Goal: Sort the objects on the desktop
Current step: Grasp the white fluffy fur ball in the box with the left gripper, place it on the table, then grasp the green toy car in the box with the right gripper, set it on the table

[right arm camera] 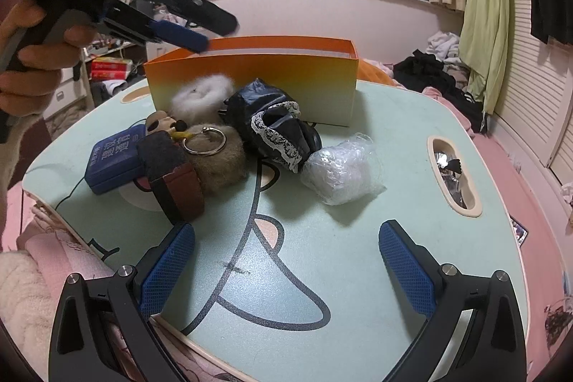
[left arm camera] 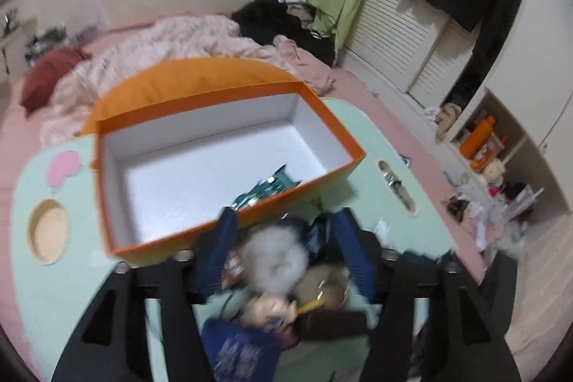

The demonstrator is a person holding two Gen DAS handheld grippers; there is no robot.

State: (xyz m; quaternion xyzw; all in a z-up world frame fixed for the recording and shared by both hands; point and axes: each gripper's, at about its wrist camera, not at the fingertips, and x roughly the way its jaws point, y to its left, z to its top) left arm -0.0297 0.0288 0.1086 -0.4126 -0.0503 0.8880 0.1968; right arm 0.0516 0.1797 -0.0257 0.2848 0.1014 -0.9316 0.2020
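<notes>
Overhead, the left gripper (left arm camera: pixel 286 238) hangs with fingers wide above the white pom-pom (left arm camera: pixel 277 258) beside the box (left arm camera: pixel 200 102), while the right gripper (right arm camera: pixel 286 269), also wide, faces the plastic bundle (right arm camera: pixel 342 170) ahead between its fingers.

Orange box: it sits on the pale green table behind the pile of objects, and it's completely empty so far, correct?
Not quite. The orange box does sit on the pale green table behind the pile, but it is not empty: the left wrist view shows a teal packet already lying inside, against the near wall. The right wrist view cannot see into the box.
</notes>
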